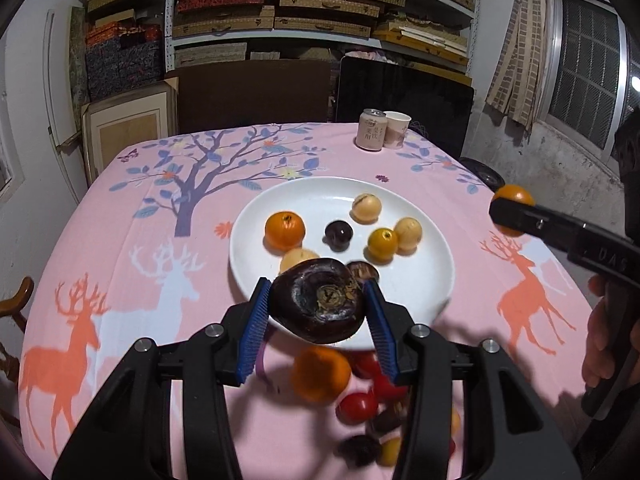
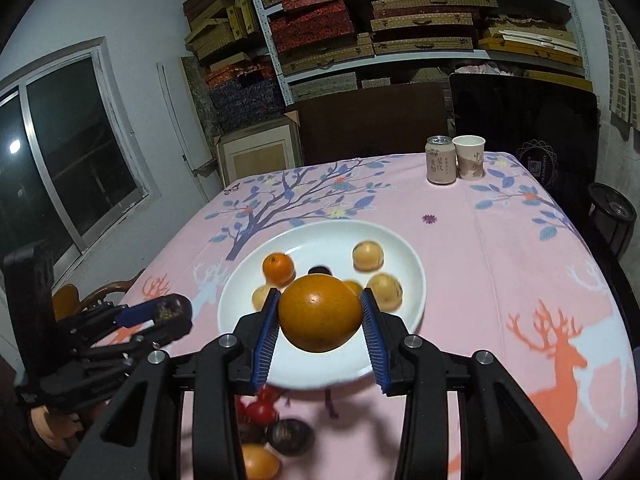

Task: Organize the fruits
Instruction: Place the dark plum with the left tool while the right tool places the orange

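Left gripper (image 1: 316,312): clenched on a dark fruit (image 1: 318,300), blue pads pressed against both of its sides, held above the plate's 6 o'clock rim.
Right gripper (image 2: 320,322): grasping an orange (image 2: 320,312) between its blue pads, raised over the near part of the plate.
Plate (image 1: 248,248): white, on the pink tablecloth (image 1: 120,240); it carries a small orange fruit (image 1: 285,230) at 9 o'clock, a dark round one (image 1: 338,234) at the centre, and pale ones (image 1: 366,208) toward 1 and 3 o'clock.
Loose fruit (image 1: 356,408): red, orange and dark pieces lying blurred on the cloth at 6 o'clock of the plate.
Can (image 2: 441,160) and paper cup (image 2: 470,157): touching, at the table's far edge, 1 o'clock of the plate.
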Demonstrator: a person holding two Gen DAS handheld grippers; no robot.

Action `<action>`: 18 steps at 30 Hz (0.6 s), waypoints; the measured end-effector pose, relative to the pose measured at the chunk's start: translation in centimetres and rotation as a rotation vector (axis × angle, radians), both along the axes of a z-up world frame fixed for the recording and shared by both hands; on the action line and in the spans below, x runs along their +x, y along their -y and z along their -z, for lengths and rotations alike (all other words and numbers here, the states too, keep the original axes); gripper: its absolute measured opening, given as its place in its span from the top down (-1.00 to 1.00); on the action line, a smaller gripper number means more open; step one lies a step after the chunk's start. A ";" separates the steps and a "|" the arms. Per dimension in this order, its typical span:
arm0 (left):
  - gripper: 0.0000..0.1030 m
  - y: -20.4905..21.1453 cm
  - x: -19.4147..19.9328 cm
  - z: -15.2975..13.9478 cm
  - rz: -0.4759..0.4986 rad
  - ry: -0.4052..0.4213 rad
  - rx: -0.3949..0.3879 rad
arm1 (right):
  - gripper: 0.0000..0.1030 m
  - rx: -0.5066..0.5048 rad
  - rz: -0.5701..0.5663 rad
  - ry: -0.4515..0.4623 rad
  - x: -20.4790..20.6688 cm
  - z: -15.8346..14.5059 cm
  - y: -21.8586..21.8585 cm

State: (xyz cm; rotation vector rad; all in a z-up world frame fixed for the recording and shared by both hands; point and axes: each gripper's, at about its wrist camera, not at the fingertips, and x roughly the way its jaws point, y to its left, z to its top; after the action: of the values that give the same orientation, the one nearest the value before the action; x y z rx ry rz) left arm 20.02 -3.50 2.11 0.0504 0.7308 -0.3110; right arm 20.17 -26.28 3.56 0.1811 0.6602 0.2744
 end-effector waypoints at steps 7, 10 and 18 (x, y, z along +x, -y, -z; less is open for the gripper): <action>0.10 2.0 9.2 1.4 -0.001 -0.054 -0.001 | 0.22 -0.047 0.015 -0.105 8.1 2.3 0.0; 0.10 3.1 12.3 1.8 0.009 -0.069 -0.014 | 0.22 -0.059 0.025 -0.136 10.0 4.1 0.1; 0.09 5.3 18.6 4.5 -0.003 -0.137 0.003 | 0.21 -0.066 0.022 -0.198 12.8 7.8 0.2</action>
State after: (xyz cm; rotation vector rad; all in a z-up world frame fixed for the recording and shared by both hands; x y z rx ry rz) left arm 38.61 -8.84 -2.36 0.0308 0.8667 -0.3124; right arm 33.01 -26.47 -4.23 0.1533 0.8615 0.2148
